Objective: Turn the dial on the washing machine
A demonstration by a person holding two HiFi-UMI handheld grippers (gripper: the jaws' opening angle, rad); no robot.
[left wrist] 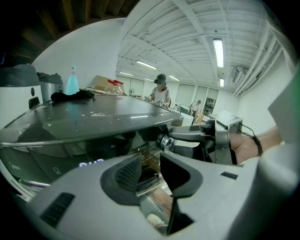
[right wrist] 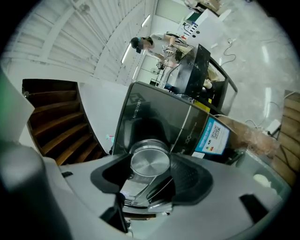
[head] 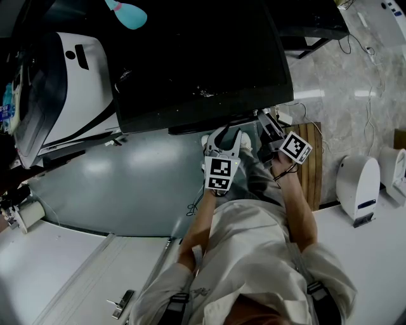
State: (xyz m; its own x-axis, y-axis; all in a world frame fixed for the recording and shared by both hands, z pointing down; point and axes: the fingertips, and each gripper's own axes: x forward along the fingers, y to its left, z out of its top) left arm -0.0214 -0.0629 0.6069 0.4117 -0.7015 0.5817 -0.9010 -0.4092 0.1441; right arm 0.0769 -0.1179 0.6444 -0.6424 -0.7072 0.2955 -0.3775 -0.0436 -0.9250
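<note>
The dark washing machine [head: 190, 57] fills the top of the head view, and both grippers are at its front edge. In the right gripper view the round silver dial [right wrist: 150, 160] on the machine's dark front panel [right wrist: 140, 110] sits between the jaws of my right gripper [right wrist: 149, 177], which is shut on it. The left gripper view shows that right gripper [left wrist: 206, 136] from the side, holding the dial [left wrist: 165, 140] under the lid's rim. My left gripper [left wrist: 151, 174] hangs just below the panel with its jaws slightly apart and nothing between them. From above, my left gripper [head: 229, 134] is beside my right gripper [head: 266, 120].
A turquoise bottle [head: 127, 14] and dark items stand on the lid [left wrist: 93, 117]. A white appliance [head: 70, 82] stands at the left and a white unit [head: 357, 184] at the right. A wooden pallet [head: 311, 165] lies on the floor. A blue label [right wrist: 213, 136] is stuck beside the dial.
</note>
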